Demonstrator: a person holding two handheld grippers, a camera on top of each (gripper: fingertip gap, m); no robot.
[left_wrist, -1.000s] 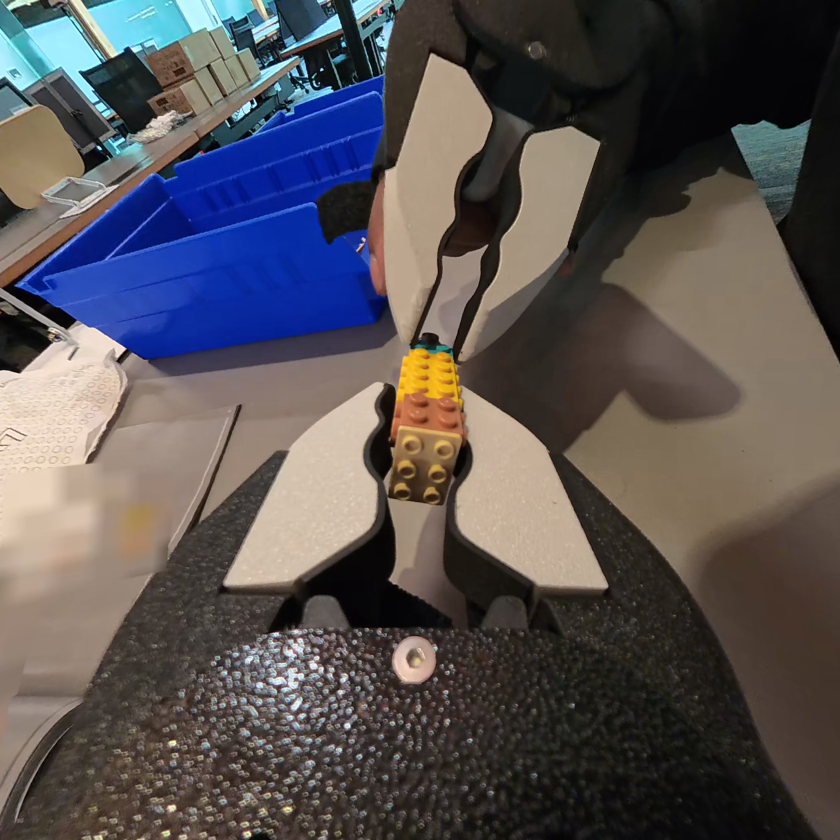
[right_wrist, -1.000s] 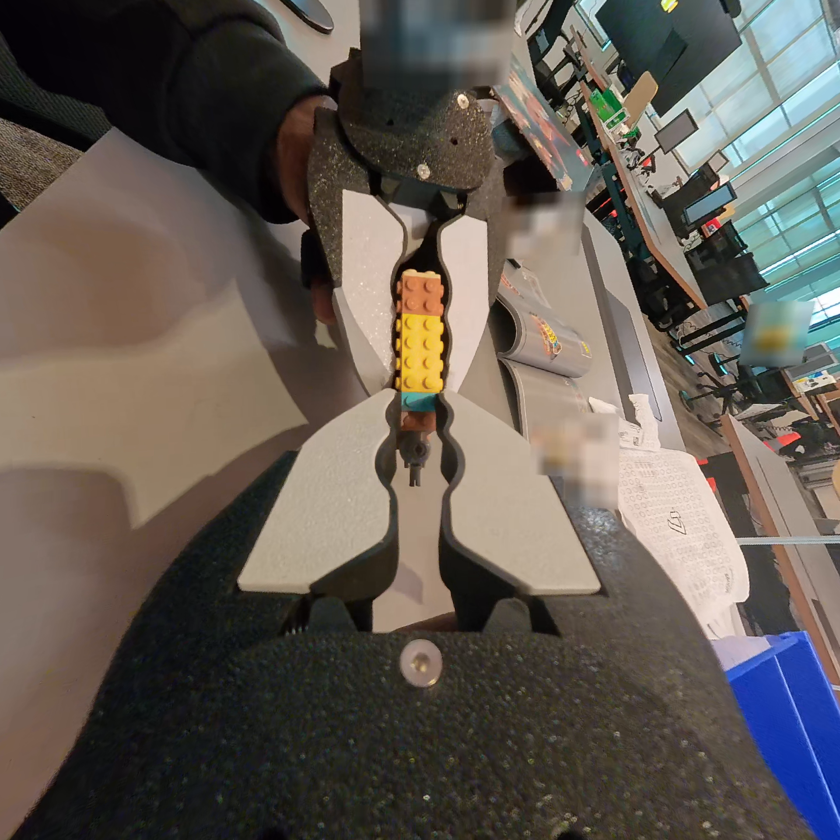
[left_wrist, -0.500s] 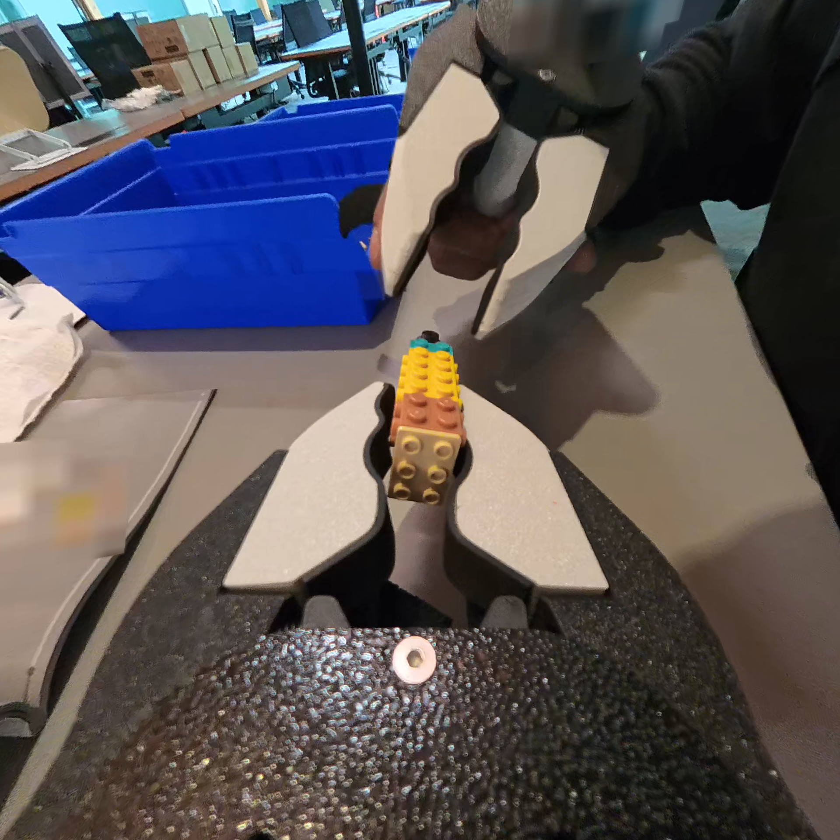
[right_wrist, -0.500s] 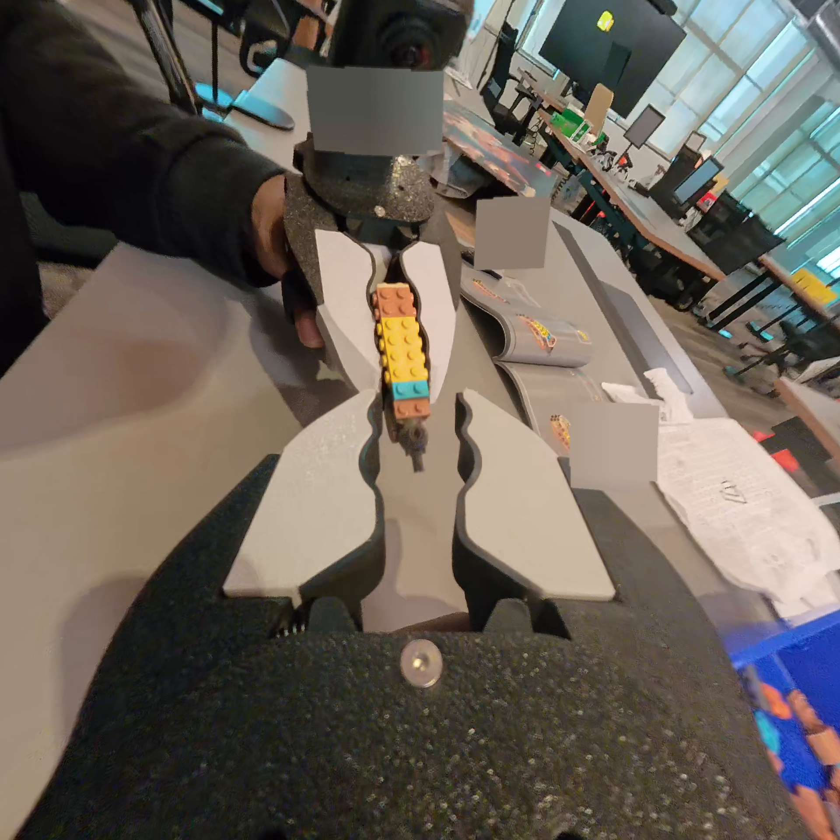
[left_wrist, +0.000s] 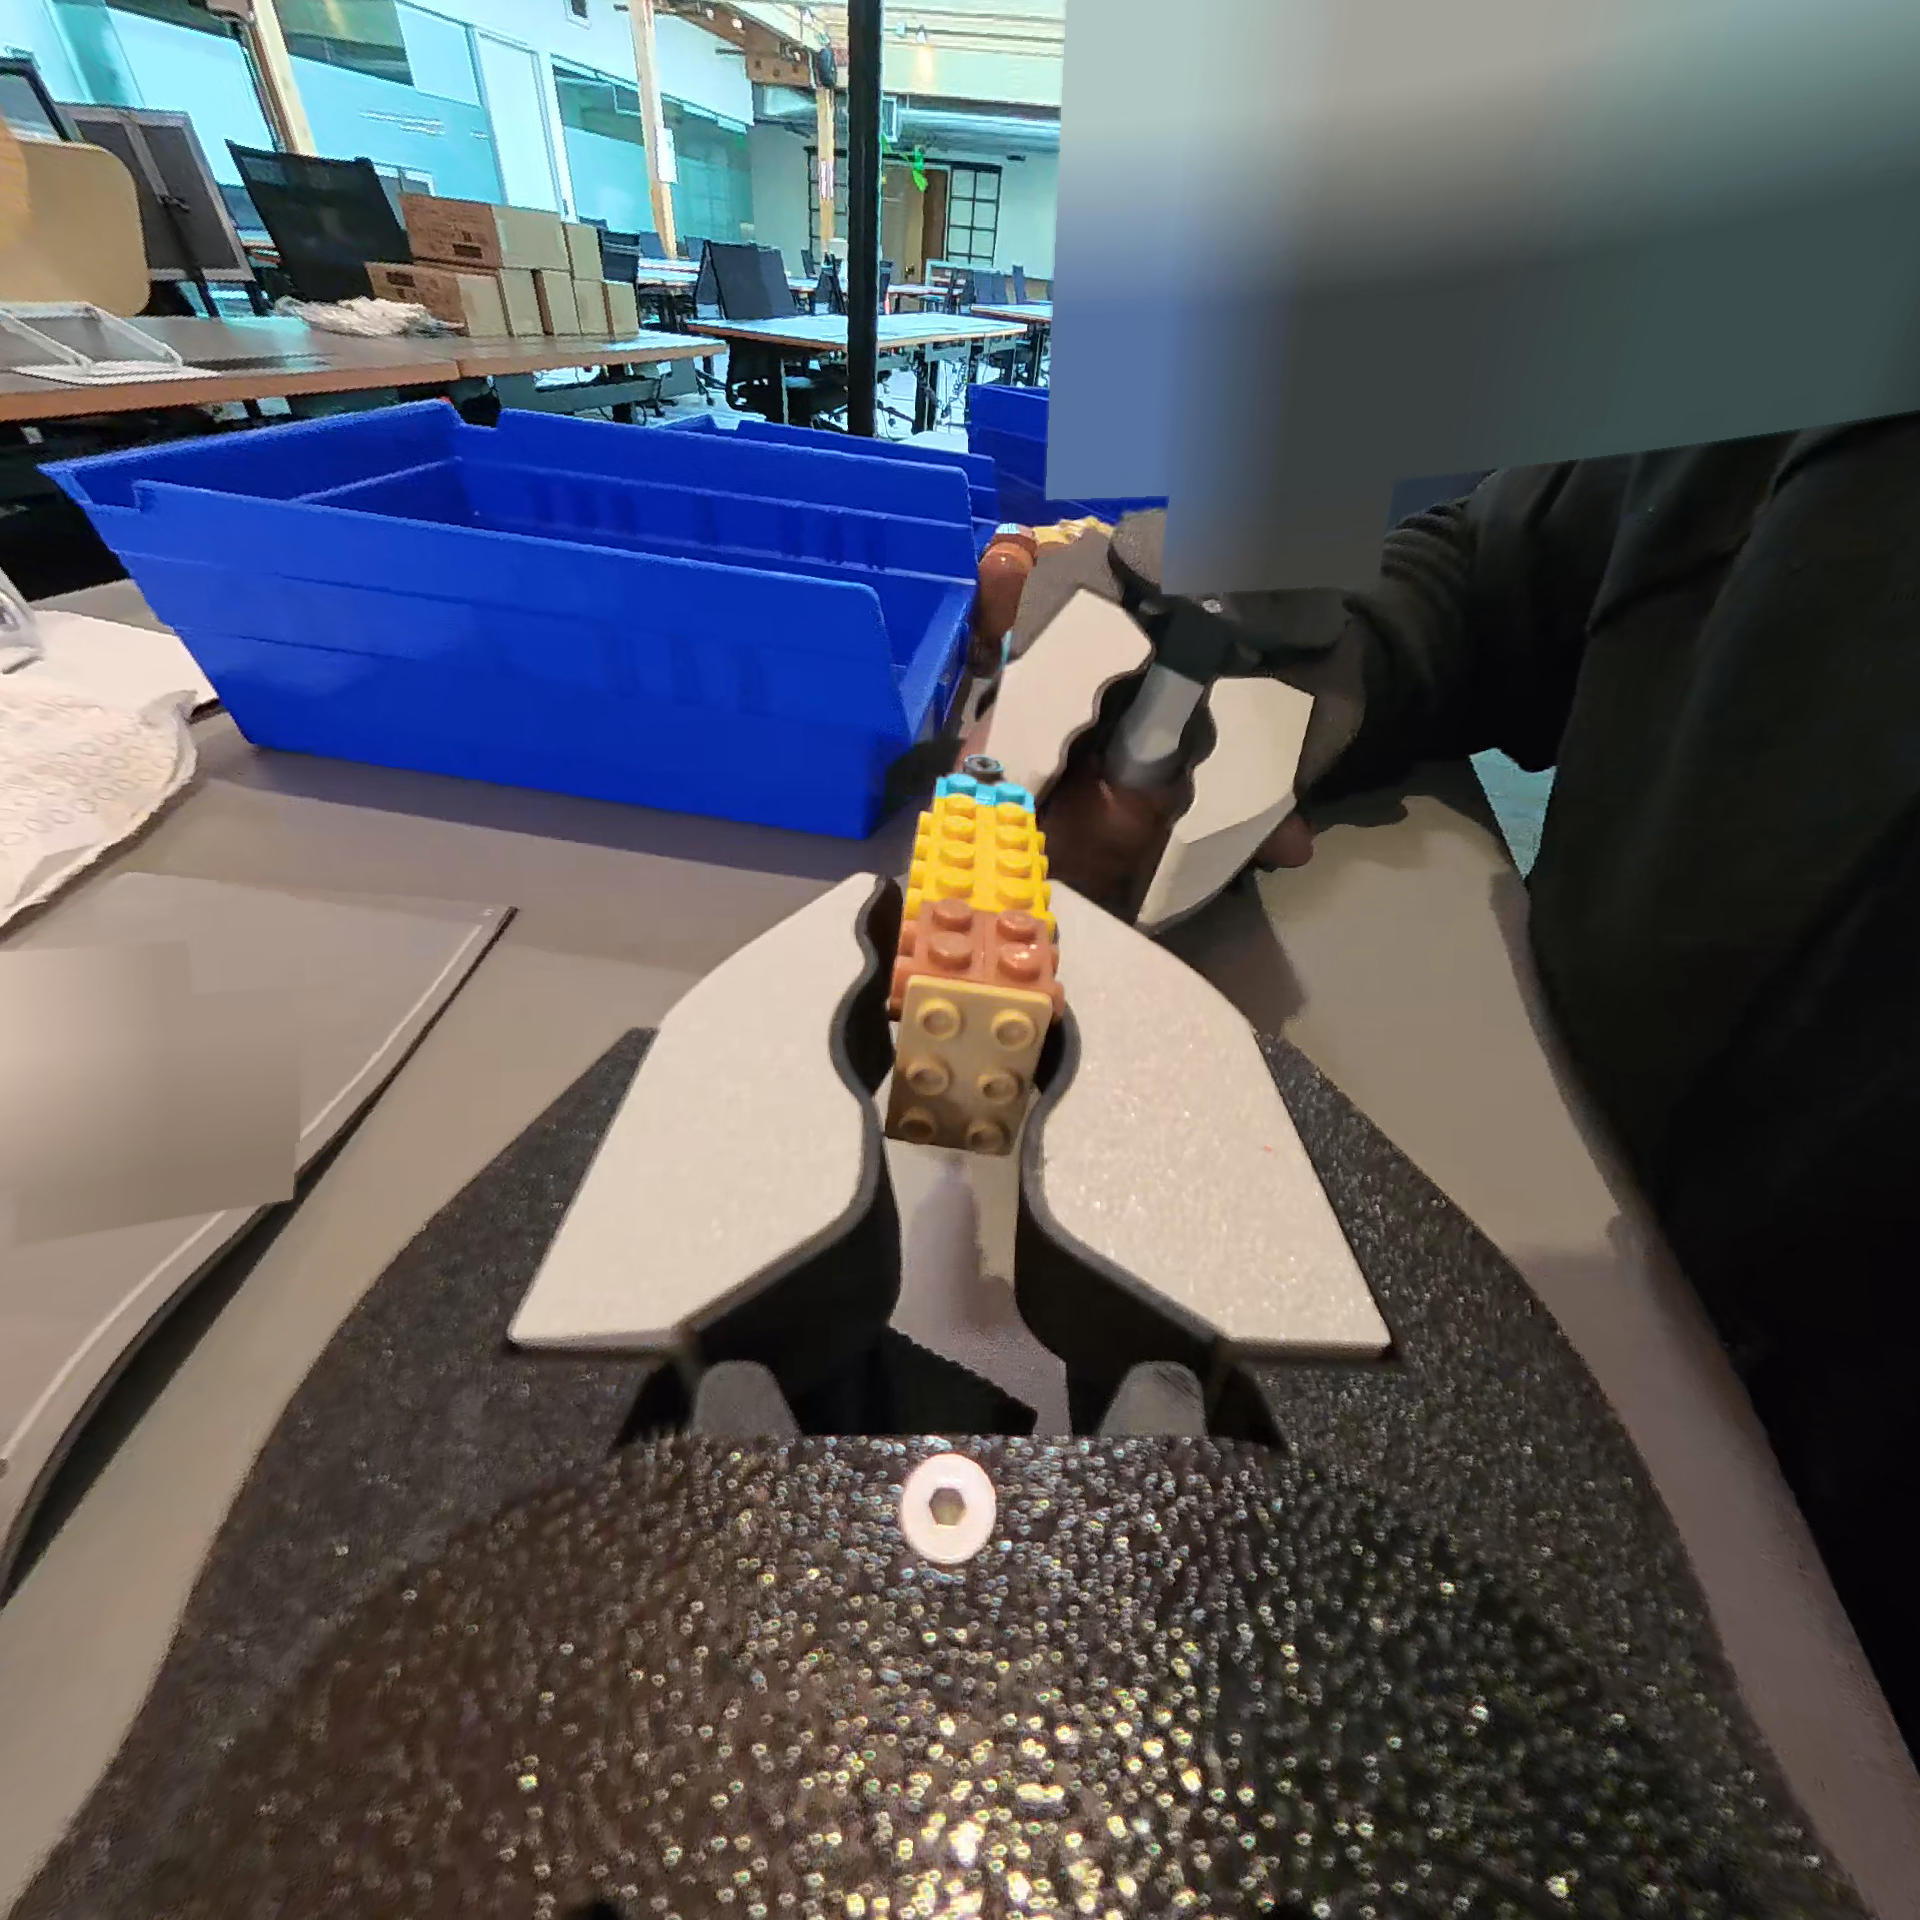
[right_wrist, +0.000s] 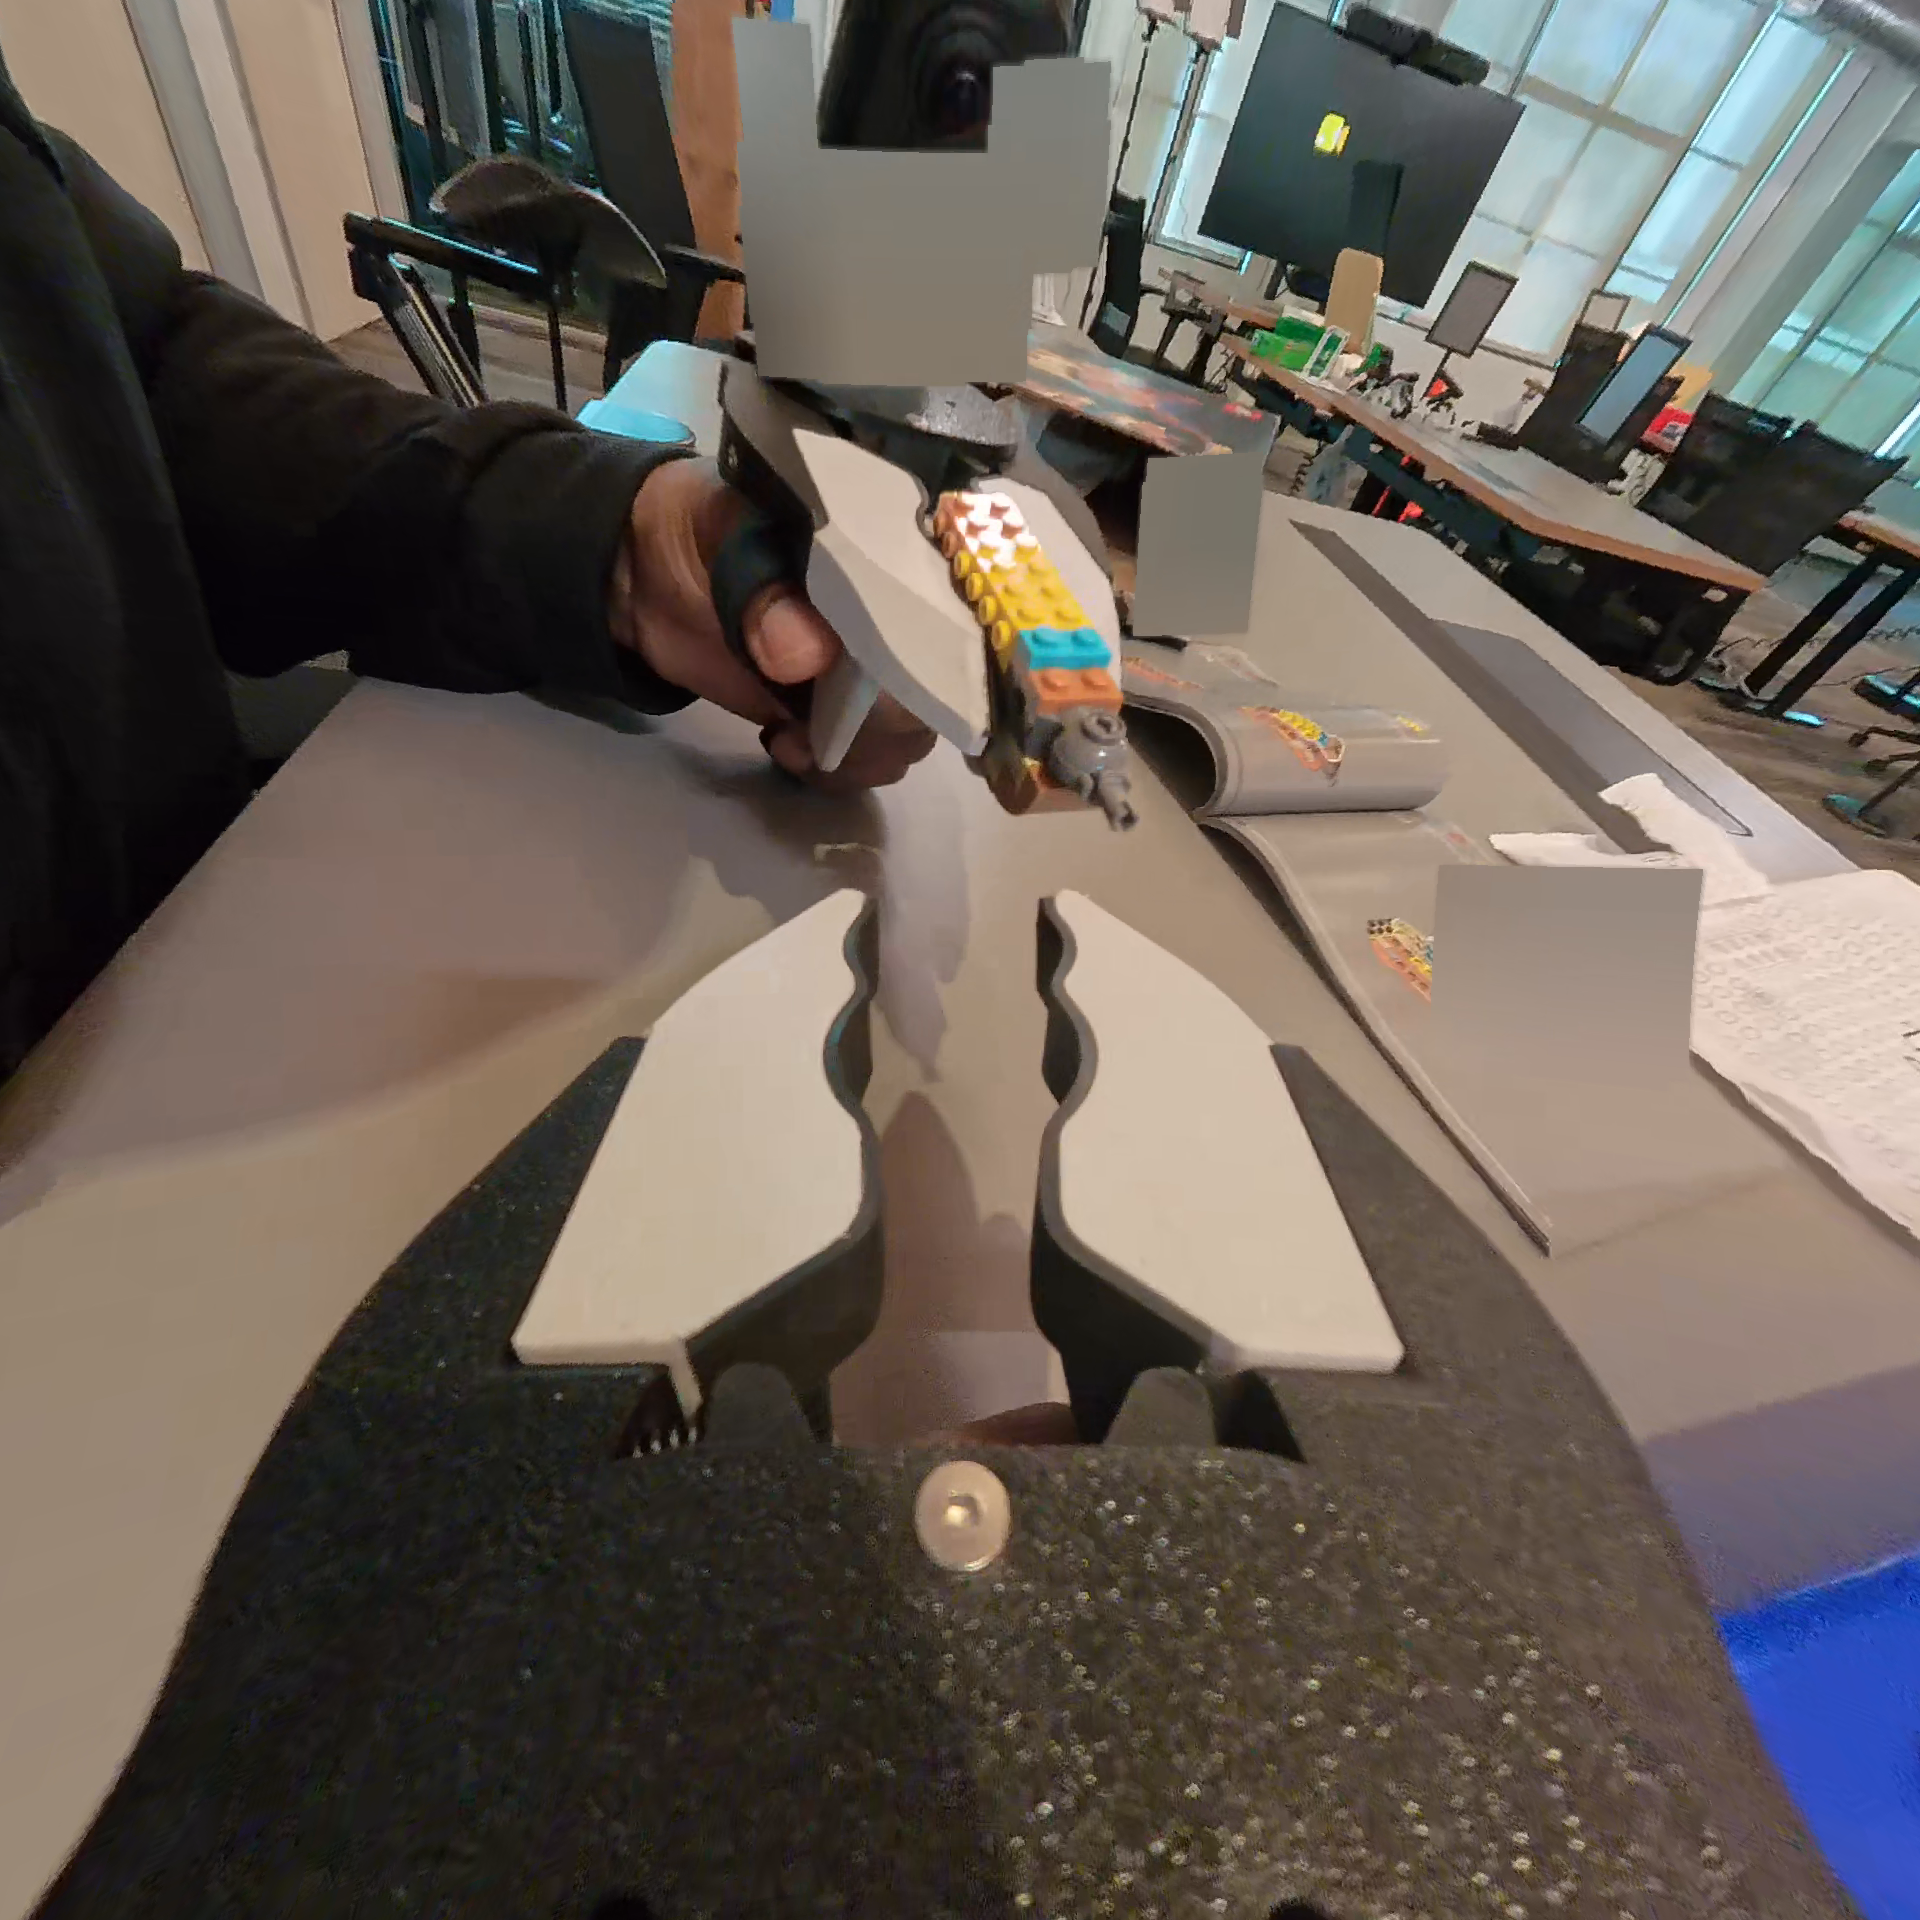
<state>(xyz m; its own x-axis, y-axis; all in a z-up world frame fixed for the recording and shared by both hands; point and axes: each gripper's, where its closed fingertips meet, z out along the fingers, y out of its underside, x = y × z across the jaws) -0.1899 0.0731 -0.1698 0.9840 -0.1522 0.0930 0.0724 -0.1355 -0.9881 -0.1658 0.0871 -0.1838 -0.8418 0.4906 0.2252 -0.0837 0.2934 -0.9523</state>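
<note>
While the left gripper (left_wrist: 971, 935) pinches a toy-brick bar (left_wrist: 977, 935) of tan, brown, yellow and teal above the grey surface (left_wrist: 665, 883), the right gripper (right_wrist: 956, 914) stands spread, nothing held, just beside it.

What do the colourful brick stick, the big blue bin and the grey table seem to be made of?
Brick stick: hard moulded plastic by the look, studded blocks with a slight gloss. It sits clamped in the left gripper.
Blue bin: probably rigid plastic, uniform colour, ribbed walls, dull sheen.
Table: smooth matte grey top, maybe laminate; the look leaves it open.
</note>
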